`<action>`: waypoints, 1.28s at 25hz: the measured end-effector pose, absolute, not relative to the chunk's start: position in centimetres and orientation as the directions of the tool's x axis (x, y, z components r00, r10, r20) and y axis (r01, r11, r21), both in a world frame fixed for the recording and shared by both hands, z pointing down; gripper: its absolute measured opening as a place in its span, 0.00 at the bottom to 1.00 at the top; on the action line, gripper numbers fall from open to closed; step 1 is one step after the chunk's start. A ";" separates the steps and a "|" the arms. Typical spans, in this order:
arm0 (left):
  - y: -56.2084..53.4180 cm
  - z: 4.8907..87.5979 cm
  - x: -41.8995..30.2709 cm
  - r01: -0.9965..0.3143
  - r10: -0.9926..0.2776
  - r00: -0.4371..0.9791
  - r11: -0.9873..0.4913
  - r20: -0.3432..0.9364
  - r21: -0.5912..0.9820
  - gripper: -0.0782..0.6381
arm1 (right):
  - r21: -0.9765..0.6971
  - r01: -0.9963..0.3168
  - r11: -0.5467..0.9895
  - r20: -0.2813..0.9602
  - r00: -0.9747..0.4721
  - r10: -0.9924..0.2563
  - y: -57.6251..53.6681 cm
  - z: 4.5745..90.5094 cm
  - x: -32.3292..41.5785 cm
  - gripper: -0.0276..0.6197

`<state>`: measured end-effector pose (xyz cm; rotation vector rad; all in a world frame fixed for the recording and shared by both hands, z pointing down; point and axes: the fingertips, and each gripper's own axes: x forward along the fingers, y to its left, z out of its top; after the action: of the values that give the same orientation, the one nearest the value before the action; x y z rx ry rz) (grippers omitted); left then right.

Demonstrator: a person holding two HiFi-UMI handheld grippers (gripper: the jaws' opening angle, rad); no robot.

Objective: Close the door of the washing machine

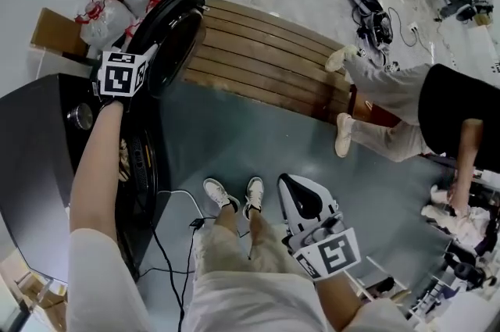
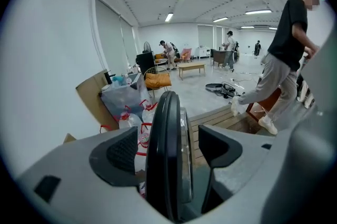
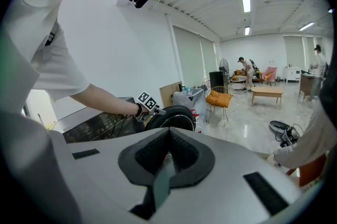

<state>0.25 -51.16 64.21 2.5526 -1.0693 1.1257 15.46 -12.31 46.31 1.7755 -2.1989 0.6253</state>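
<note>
The round black glass-centred washing machine door [image 1: 170,33] is standing open from the dark grey washing machine [image 1: 39,158]. The left claw [image 2: 167,146] is straddling its rim, jaws apart (a gap showing beside one pad). The right claw [image 3: 167,157] is hanging closed and empty. The door is probably stiff and hinged, so the outer rim is offering the best hold.

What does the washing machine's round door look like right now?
The door is round, with a thick black, plastic-looking rim and a shiny window in the middle. It stands wide open, turned away from the dark washing machine. The left gripper has its jaws apart, one on each side of the rim. Small gaps show there, so they may not be touching it.
</note>
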 end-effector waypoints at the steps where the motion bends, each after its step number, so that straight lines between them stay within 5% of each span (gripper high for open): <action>1: -51.4 64.6 0.4 -0.654 -0.543 0.456 -0.742 0.705 -0.149 0.59 | -0.176 -0.970 0.166 0.450 -0.229 -0.863 -12.3 46.5 15.3 0.04; 13: -53.5 67.4 2.0 -0.667 -0.536 0.397 -0.726 0.745 -0.167 0.58 | -0.188 -0.976 0.113 0.491 -0.193 -0.850 -10.0 48.3 16.7 0.04; 17: -54.0 67.2 1.8 -0.693 -0.571 0.362 -0.694 0.737 -0.197 0.46 | -0.196 -0.976 0.097 0.496 -0.184 -0.849 -9.0 48.6 17.0 0.04; 32: -49.9 67.5 4.3 -0.632 -0.568 0.359 -0.732 0.741 -0.255 0.50 | -0.187 -0.979 0.084 0.495 -0.168 -0.852 -5.5 47.8 18.2 0.04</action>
<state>4.32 -49.93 67.52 2.5280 -1.1187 1.3308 18.17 -5.50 47.79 1.8356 -2.1049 0.7048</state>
